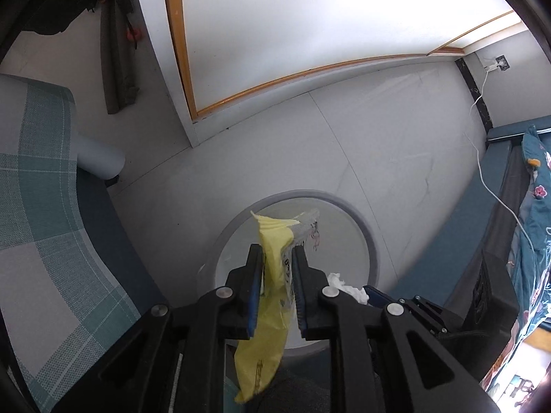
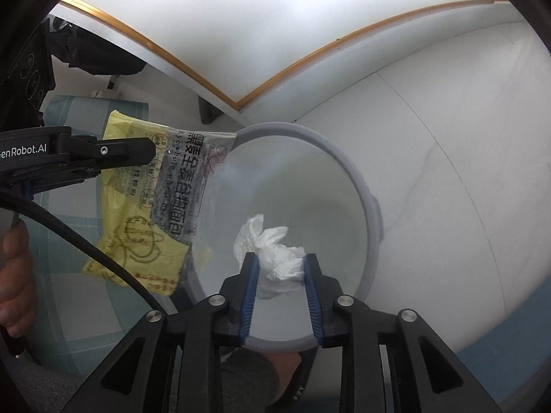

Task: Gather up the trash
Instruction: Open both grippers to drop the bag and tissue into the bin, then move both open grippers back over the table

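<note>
From my left wrist camera, the left gripper (image 1: 278, 258) pointed steeply down over the round grey bin (image 1: 365, 227), which stood on the pale floor (image 1: 310, 137). Its jaws stood a little apart with the yellow wrapper (image 1: 272, 241) running up between them; the wrapper lay against the left pad, but I could not tell whether the right pad pressed on it. The wrapper's top stuck out above the fingertips, over the bin's mouth, and its lower end trailed down between the gripper's arms. Just to the right, a white tissue (image 1: 347, 287) showed beside the tip of the right gripper (image 1: 375, 296). A checked teal chair (image 1: 44, 206) filled the left side, and a flowered cloth (image 1: 537, 206) hung at the right edge, with a white cable (image 1: 482, 158) running down the wall near it

From my right wrist camera, the right gripper (image 2: 279, 260) also aimed down into the bin (image 2: 373, 213). The crumpled tissue (image 2: 275, 251) sat between its blue pads, touching both near the tips, over the open bin. I saw nothing lying inside the bin, though its bottom was hazy. The left gripper (image 2: 148, 153) reached in from the left, level with the rim, and the wrapper (image 2: 144, 206) hung flat from it, partly over the bin's left edge. A hand (image 2: 13, 275) gripped the handle at the far left
</note>
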### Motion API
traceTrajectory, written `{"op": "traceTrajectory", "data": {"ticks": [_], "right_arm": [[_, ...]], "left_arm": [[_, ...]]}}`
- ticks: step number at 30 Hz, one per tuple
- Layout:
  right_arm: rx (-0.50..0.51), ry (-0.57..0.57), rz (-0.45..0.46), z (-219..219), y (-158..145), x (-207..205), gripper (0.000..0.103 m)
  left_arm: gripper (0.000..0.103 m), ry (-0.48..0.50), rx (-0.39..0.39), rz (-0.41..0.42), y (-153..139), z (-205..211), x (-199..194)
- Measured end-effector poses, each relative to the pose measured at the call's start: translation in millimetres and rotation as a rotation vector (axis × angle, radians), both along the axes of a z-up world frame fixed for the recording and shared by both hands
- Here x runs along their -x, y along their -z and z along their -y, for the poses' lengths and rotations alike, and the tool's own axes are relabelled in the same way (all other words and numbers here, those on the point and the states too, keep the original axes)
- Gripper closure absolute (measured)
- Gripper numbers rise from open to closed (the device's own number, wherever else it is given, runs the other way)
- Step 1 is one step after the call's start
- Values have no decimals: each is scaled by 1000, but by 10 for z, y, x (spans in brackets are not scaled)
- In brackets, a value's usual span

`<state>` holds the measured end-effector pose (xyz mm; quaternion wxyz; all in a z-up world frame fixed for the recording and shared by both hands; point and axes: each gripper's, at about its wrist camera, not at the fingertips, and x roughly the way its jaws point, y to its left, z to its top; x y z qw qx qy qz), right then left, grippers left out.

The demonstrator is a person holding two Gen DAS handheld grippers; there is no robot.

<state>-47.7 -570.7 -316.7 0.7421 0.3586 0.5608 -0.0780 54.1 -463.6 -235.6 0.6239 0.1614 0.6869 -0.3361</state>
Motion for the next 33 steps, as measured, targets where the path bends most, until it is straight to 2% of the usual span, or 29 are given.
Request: {"op": "traceTrajectory", "data": {"ticks": [1,2,3,7,9,14,16,18,19,25,28,33], "right_arm": [[-2,7,-4,11,9,-3,62],[-4,12,-6,28,23,7,61],[-5,12,-3,47,87,122,61],[5,8,0,60,147,143,61],[10,10,3,89,124,196,61],[44,29,16,202,-16,362,60],[56,42,23,256,-115,474,58],[71,56,34,269,-205,462,54],[82,68,42,283,-267,468,50],[136,119,105,342,-655,515,42],[220,119,113,316,-879,539,41],[300,117,173,257,-1338,585,39]], "left_arm": [[79,0,-6,-1,4,0,0],[68,4,-9,-2,3,10,13],[63,11,-15,-4,8,16,23],[62,33,-15,3,-33,15,82],[58,38,-9,20,-53,8,94],[56,51,14,96,-215,-36,104],[52,51,35,120,-318,-68,114],[39,49,32,156,-411,-96,133],[37,46,23,184,-470,-113,143],[36,23,61,281,-828,-259,162],[36,-11,87,315,-1006,-378,164],[34,-74,147,403,-1363,-674,160]]}}
